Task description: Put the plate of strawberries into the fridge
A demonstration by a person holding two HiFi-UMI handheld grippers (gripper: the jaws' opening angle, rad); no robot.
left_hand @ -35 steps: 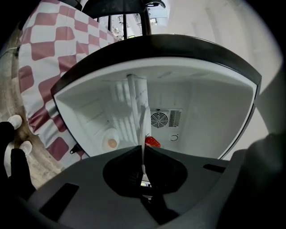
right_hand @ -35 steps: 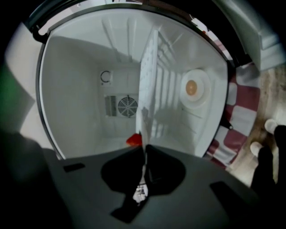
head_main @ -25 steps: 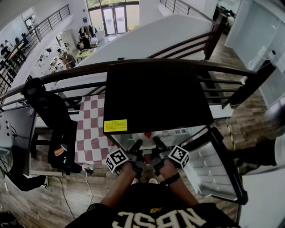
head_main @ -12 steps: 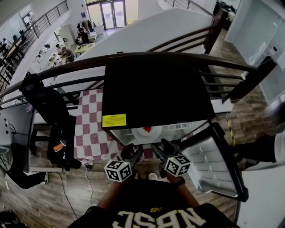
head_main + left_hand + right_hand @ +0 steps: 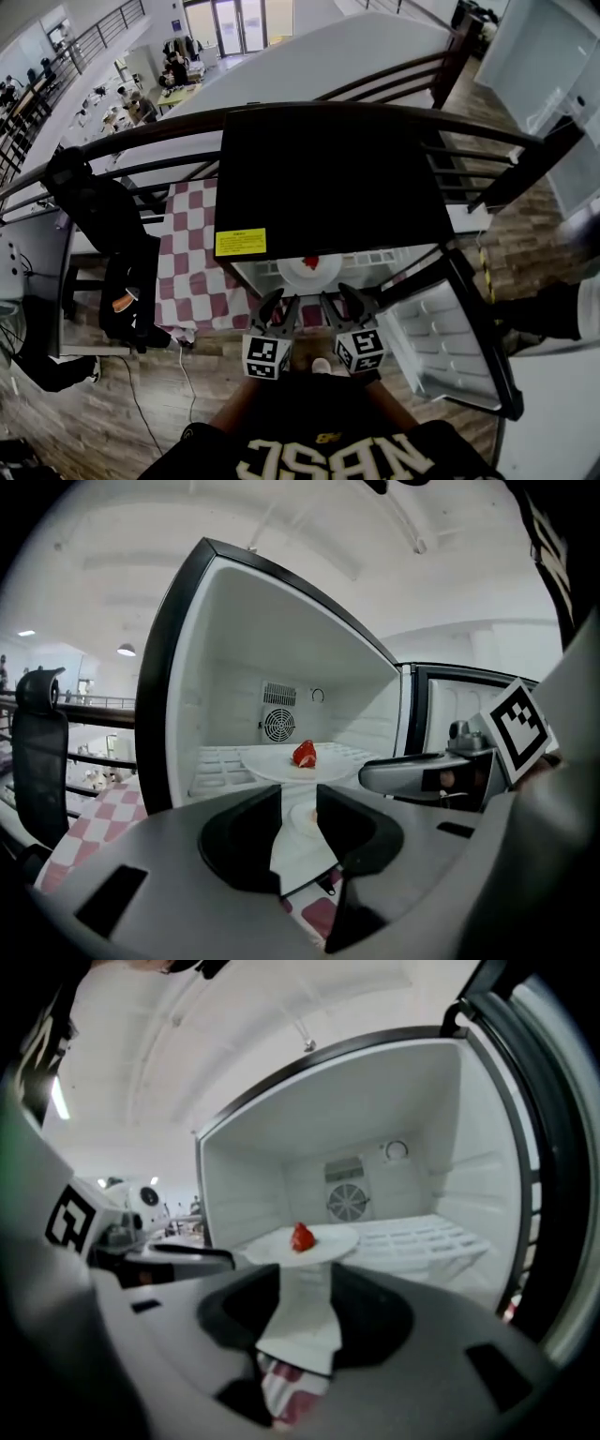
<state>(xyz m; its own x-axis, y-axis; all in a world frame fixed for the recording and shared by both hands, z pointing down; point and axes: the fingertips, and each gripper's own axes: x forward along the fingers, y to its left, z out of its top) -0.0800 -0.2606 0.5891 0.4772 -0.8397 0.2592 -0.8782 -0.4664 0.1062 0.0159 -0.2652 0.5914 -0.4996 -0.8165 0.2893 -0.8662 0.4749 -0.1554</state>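
A white plate [image 5: 322, 276] with one red strawberry [image 5: 310, 263] rests on the white shelf inside the open fridge [image 5: 328, 187]. Both grippers hang side by side in front of the opening, short of the plate. The left gripper [image 5: 278, 307] has its jaws apart and closing, nothing between them. The right gripper [image 5: 342, 305] is the same, closing on empty air. In the left gripper view the plate [image 5: 272, 764] and strawberry [image 5: 304, 754] lie beyond the left gripper [image 5: 298, 822]. The right gripper view shows the plate [image 5: 328, 1242] and strawberry [image 5: 301, 1237] ahead of the right gripper [image 5: 305, 1312].
The fridge door [image 5: 450, 347] swings open to the right. A red and white checkered cloth [image 5: 192, 272] covers a table left of the fridge, with a black chair [image 5: 103, 225] beside it. A dark railing [image 5: 141, 155] runs behind. A fan grille [image 5: 277, 725] sits in the fridge's back wall.
Both grippers let go of the plate and drew back toward the person. The plate with the strawberry stays on the fridge shelf.
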